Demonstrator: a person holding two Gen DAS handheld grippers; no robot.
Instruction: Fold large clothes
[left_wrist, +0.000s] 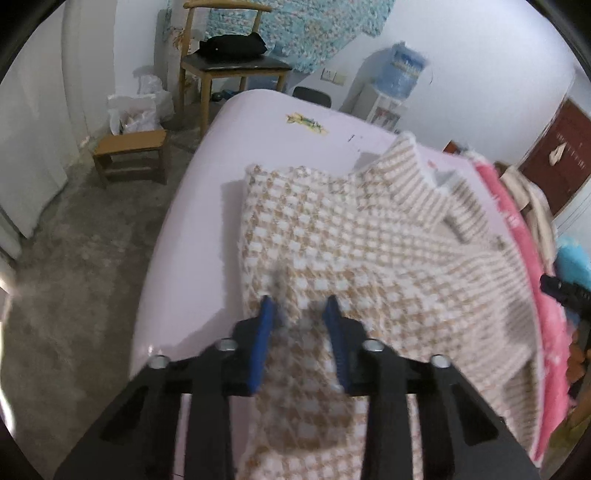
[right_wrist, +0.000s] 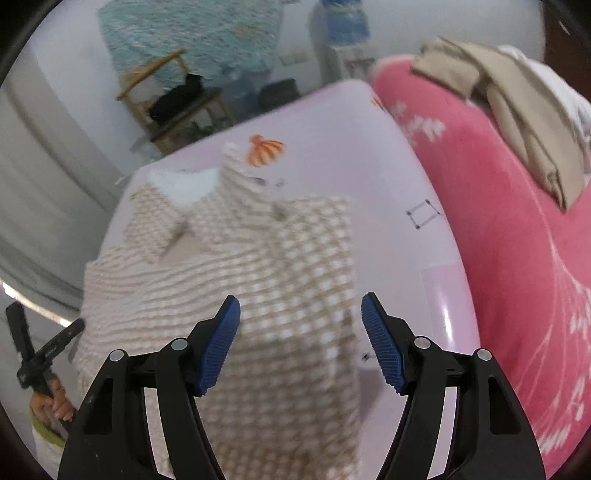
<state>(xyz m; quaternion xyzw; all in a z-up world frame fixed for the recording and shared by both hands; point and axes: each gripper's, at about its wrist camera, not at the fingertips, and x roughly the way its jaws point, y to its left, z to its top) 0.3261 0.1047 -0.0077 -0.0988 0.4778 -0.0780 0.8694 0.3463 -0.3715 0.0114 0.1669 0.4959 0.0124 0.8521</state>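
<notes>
Two tools, garment (left_wrist: 351, 236) near table edge (left_wrist: 184, 206)

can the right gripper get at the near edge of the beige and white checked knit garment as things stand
Probably yes. The right gripper hangs with its jaws spread wide over the beige and white checked knit garment, which lies on the pale pink table. Nothing sits between the blue pads and the cloth below them.

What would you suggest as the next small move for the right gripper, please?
Probably lower the right gripper onto the checked garment's near edge and close. Its jaws stand open with nothing between them, hovering over the cloth, while the left gripper already has fabric between its fingers.
</notes>
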